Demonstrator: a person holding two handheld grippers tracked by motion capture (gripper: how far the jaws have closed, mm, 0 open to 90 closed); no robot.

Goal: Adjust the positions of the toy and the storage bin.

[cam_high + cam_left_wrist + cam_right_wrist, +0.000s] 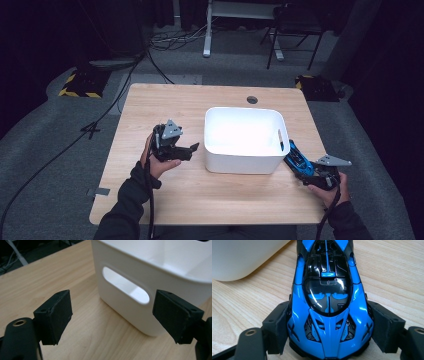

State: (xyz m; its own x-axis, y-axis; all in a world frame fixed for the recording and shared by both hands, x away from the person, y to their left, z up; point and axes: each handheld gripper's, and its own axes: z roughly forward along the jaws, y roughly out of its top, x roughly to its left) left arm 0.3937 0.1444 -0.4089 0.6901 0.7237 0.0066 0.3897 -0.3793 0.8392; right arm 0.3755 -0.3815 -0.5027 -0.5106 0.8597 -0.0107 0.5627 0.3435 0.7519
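A blue and black toy sports car [298, 157] lies on the wooden table [165, 105], just right of a white plastic bin [240, 162] with handle slots. My right gripper [306, 172] is shut on the car: in the right gripper view both pads press on the flanks of the car [328, 290], and the bin's [242, 257] corner shows at upper left. My left gripper [192, 150] is held left of the bin, pointing toward it. In the left gripper view my left gripper [112, 312] stands open with nothing between the jaws, facing the bin's slotted side [120, 267].
The bin looks empty from above. A round cable hole [252, 99] sits near the table's far edge. Beyond the table are floor cables [175, 37], a chair [295, 25] and a desk leg [207, 30].
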